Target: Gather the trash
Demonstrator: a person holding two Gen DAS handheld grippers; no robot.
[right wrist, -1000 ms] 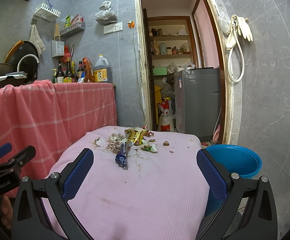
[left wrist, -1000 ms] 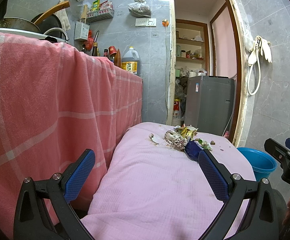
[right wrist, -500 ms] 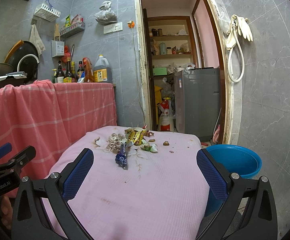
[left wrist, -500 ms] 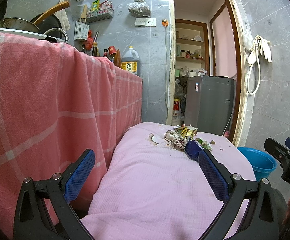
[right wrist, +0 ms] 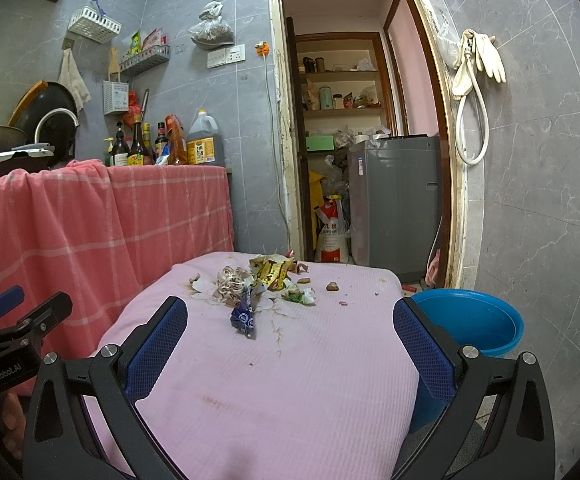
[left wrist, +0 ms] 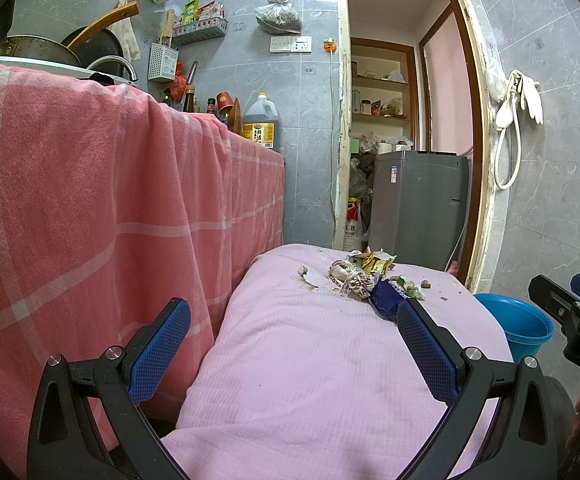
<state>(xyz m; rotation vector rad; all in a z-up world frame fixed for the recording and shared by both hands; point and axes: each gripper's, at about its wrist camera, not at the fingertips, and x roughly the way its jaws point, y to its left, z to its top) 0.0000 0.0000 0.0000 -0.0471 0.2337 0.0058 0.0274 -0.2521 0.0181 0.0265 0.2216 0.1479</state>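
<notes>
On the far end of the pink-covered counter [right wrist: 290,380], beside the blue basin [right wrist: 477,320], the trash pile [right wrist: 258,284] is left wholly uncollected, while the left tool [left wrist: 293,344] and right tool [right wrist: 290,344] are held wide apart, empty.

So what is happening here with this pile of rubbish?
A person holds a two-finger gripper in each hand, and both point at a pile of trash on a pink cloth. The left gripper and the right gripper are open and hold nothing. The pile is wrappers, including a blue wrapper nearest the grippers, plus small crumbs. A blue basin stands on the floor at the right of the cloth. Nothing has been picked up yet.
</notes>
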